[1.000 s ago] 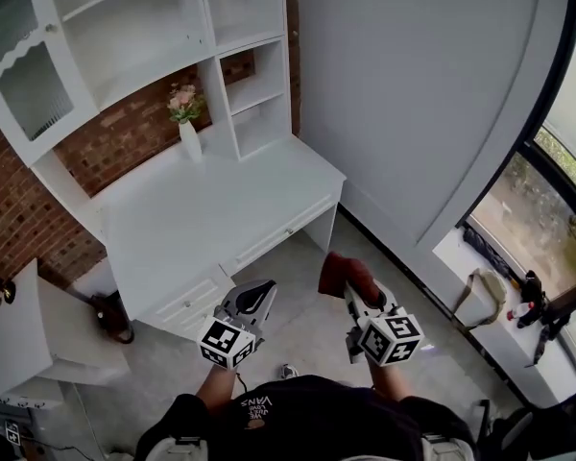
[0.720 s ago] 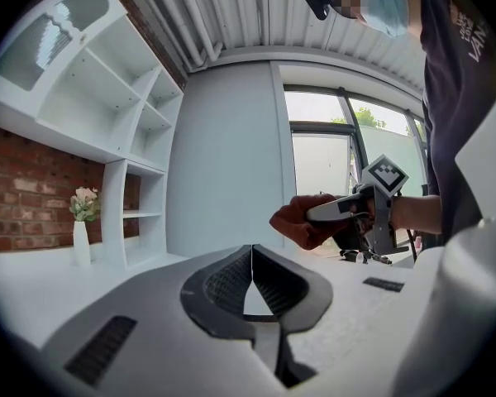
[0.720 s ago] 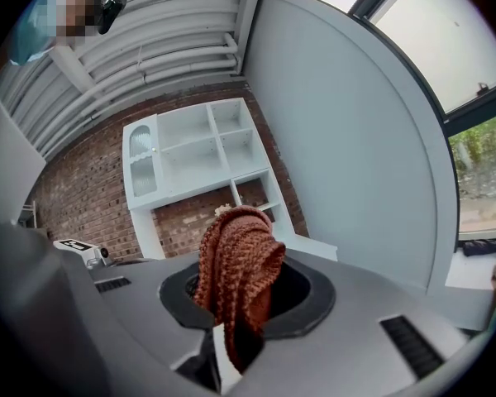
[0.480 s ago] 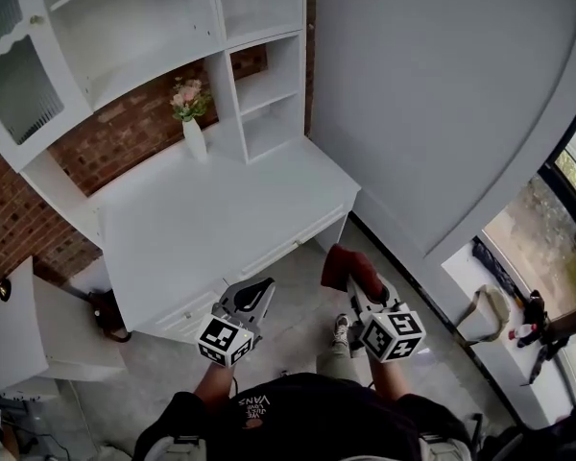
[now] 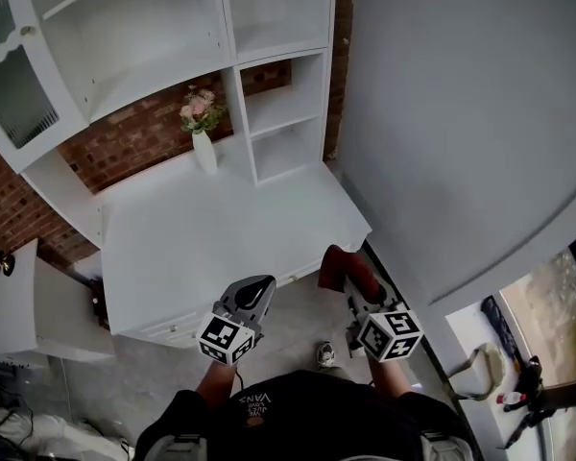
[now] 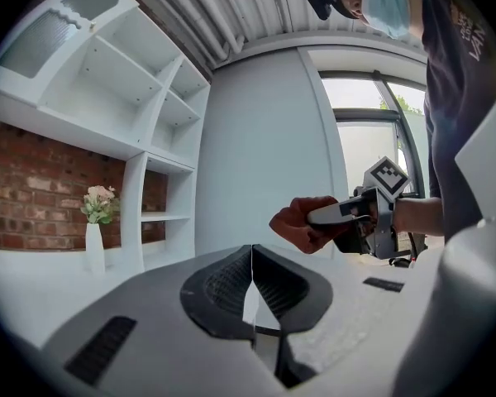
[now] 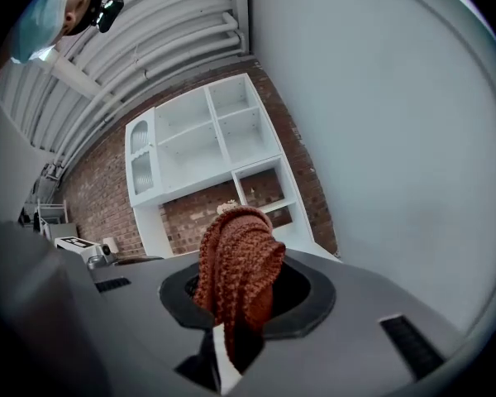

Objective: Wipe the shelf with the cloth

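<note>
Right gripper (image 5: 357, 292) first: its jaws are clamped on the cloth (image 5: 342, 269), a rust-brown knitted thing bunched into a lump that sticks up out of the jaws and flops over the top. In the right gripper view it hangs in folds right down the middle, so the pinch is easy to read. My left gripper (image 6: 252, 281) has its jaws pressed together, the dark pads meeting along a thin seam. From that side I can see the other gripper held level off to the right, cloth at its tip and marker cube (image 6: 386, 176) on top.

Both grippers hover over the grey floor (image 5: 298, 317), just in front of the white desk (image 5: 202, 243). The cloth sits near the desk's front right corner, not touching it as far as I can tell. A shoe (image 5: 326, 354) pokes out below, between the two grippers.

Further out, the shelf (image 5: 280, 104) is the white unit standing on the back of the desk, with open cubbies stacked on the right and wider bays on the left. The cloth is well apart from it. A white vase with pink flowers (image 5: 204, 142) stands upright on the desk just left of the cubbies, against the brick wall (image 5: 125, 147). A glass-front cabinet door (image 5: 10, 89) is at far left, and a big pale grey wall panel (image 5: 461, 123) fills the right.
</note>
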### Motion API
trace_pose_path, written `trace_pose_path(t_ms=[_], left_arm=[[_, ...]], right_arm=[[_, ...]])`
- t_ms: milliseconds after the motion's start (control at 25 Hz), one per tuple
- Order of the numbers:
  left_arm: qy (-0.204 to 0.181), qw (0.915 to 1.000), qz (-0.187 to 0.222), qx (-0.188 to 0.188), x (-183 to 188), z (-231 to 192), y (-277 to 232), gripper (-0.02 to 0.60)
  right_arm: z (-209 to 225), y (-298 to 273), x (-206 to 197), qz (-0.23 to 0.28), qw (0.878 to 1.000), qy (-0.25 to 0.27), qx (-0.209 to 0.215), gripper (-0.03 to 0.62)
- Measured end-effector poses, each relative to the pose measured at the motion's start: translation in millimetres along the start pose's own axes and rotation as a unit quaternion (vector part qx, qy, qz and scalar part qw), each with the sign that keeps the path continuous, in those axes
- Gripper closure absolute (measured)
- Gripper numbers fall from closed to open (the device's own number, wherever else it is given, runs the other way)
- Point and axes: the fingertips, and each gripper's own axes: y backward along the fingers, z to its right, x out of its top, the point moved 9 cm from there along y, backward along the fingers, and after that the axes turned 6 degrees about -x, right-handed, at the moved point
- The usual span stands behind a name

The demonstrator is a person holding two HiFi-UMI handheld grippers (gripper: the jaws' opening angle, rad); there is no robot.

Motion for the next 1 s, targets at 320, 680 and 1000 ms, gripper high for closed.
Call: trace_pose_path(t_ms=[320, 680, 1000], left_arm=[[0.003, 0.9977, 0.012, 0.066, 12.3, -4.8, -80.7, 0.572], [0.008, 0.9925, 0.005, 0.122, 18.1, -7.4, -119.0, 0.572], [0.010, 0.9930, 0.001, 0.117, 19.0, -35.4, -141.3, 0.572]], right_arm=[[75.4, -63.6, 49.0, -0.007, 0.997, 0.028, 0.068, 0.500], [116.6, -110.5, 78.2, -0.004, 0.992, 0.042, 0.119, 0.500], [121.3, -146.6, 92.8, 0.009, 0.990, 0.052, 0.128, 0.500]])
